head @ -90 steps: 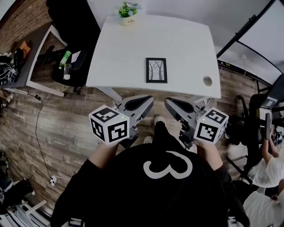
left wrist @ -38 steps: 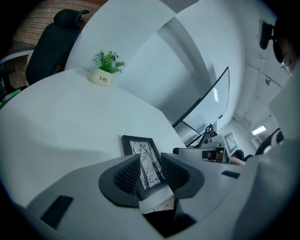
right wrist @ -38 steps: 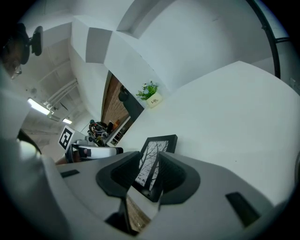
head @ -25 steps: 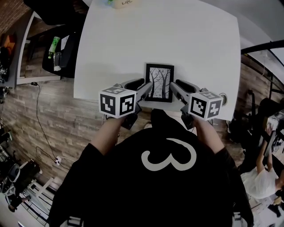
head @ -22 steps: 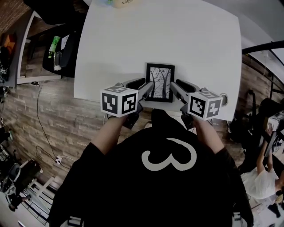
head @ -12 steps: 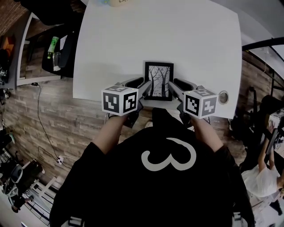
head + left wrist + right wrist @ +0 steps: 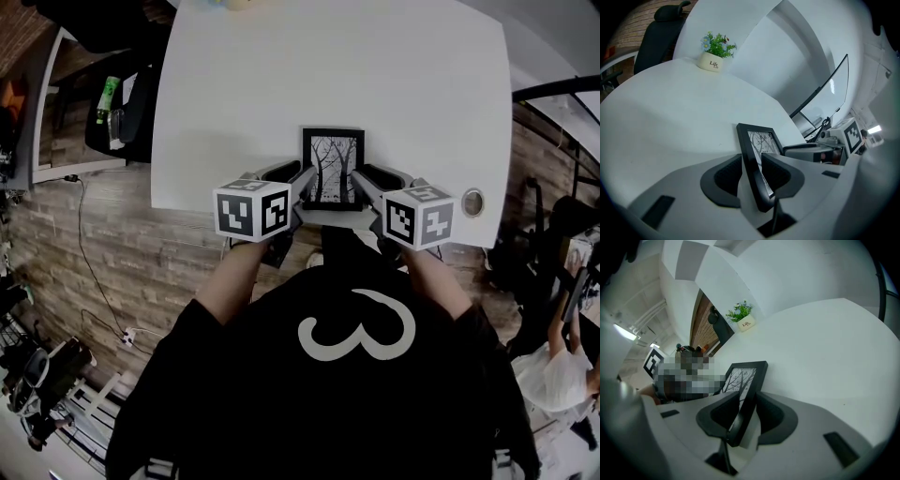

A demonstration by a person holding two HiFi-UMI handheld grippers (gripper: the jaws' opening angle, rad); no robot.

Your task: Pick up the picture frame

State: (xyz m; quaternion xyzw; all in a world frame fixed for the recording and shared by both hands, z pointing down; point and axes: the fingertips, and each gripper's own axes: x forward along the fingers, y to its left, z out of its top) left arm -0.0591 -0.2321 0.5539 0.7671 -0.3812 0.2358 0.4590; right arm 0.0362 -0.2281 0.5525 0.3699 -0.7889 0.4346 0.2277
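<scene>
A black picture frame (image 7: 333,169) with a tree print lies near the front edge of the white table (image 7: 281,84). My left gripper (image 7: 298,184) is at its left side and my right gripper (image 7: 364,184) at its right side. In the left gripper view the frame's left rim (image 7: 749,154) runs between the two dark pads, which press on it; the left gripper (image 7: 751,163) is shut on it. The right gripper view has the right rim (image 7: 749,390) clamped the same way by the right gripper (image 7: 746,405). Whether the frame is off the table I cannot tell.
A small potted plant (image 7: 714,60) stands at the table's far edge, also seen as the pot (image 7: 745,322). A round cable hole (image 7: 472,202) sits at the front right corner. A black chair (image 7: 127,103) stands left of the table. Another person (image 7: 562,375) is at the right.
Both grippers came forward from in front of the table to the frame's two sides and closed on its rims. In the last half second they moved in slightly.
</scene>
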